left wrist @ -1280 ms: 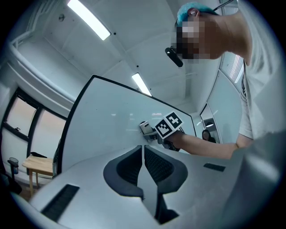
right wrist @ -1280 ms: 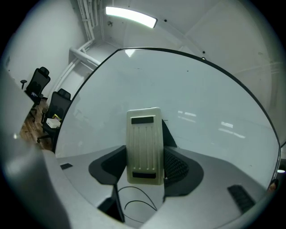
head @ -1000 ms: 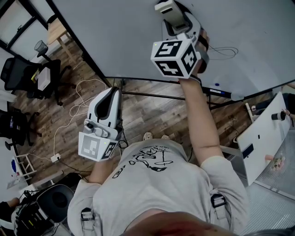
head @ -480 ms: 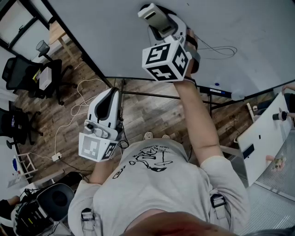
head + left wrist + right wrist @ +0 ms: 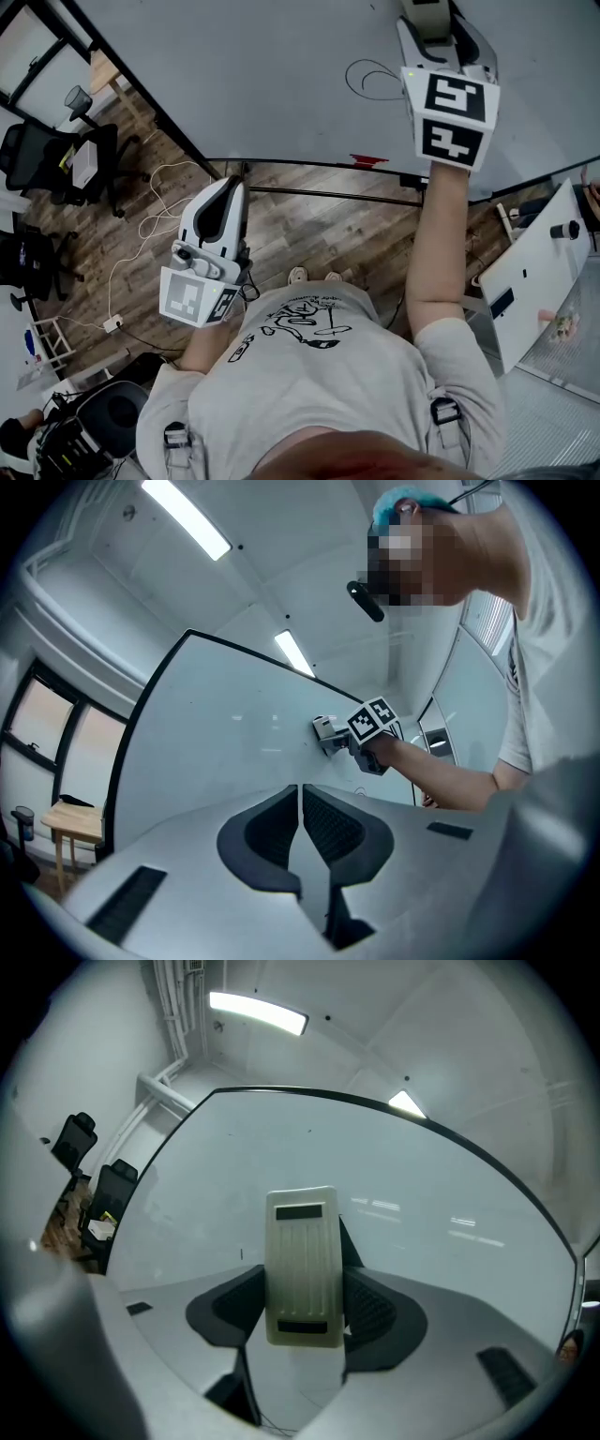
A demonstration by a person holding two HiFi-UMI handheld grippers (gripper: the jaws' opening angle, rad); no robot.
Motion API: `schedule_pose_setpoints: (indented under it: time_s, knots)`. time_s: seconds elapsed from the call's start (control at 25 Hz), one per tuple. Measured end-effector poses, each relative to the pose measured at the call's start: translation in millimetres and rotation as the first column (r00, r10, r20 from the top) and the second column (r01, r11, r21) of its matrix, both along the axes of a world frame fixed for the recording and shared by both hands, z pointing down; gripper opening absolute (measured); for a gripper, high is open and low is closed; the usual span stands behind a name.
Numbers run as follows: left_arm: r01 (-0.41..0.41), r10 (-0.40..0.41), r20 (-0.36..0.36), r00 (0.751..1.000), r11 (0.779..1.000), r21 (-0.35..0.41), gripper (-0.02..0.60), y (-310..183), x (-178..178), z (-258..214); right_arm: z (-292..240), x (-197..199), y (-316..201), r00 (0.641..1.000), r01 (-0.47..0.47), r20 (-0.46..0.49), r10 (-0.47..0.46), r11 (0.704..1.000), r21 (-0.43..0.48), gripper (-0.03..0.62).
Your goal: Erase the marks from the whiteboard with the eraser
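Observation:
The whiteboard (image 5: 262, 84) fills the top of the head view and carries a thin black looping mark (image 5: 370, 80). My right gripper (image 5: 433, 23) is raised against the board to the right of that mark, shut on a cream ribbed eraser (image 5: 302, 1267) that stands upright between its jaws and lies against the board (image 5: 422, 1232). My left gripper (image 5: 220, 202) hangs low beside the person's chest, away from the board, its jaws shut with nothing between them (image 5: 300, 832). In the left gripper view, the right gripper (image 5: 330, 733) shows pressed to the board (image 5: 225, 752).
A board tray below the whiteboard holds a red marker (image 5: 368, 160). Office chairs (image 5: 42, 155) and a white cable (image 5: 155, 220) lie on the wooden floor at the left. A white panel (image 5: 539, 262) leans at the right.
My right gripper has swept the eraser to the right across the board, from left of the looping mark to its right side. The left gripper has stayed put.

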State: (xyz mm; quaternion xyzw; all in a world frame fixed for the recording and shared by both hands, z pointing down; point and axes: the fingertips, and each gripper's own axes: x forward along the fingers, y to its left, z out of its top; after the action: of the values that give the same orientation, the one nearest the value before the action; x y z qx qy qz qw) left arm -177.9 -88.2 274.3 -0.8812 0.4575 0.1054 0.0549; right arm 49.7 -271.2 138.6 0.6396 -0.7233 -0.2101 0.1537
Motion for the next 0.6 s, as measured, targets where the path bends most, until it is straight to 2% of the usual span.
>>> schedule_pose_setpoints:
  time_s: [0.32, 0.6]
  knots:
    - [-0.01, 0.01, -0.004, 1.0, 1.0, -0.009, 0.032, -12, 3, 3, 5, -5, -11, 0.999, -0.021, -0.037, 0.019, 0.999, -0.028, 0.256]
    - [-0.017, 0.017, -0.005, 1.0, 1.0, -0.007, 0.032, -20, 4, 3, 25, -38, -19, 0.994, 0.002, -0.108, -0.008, 0.999, -0.051, 0.256]
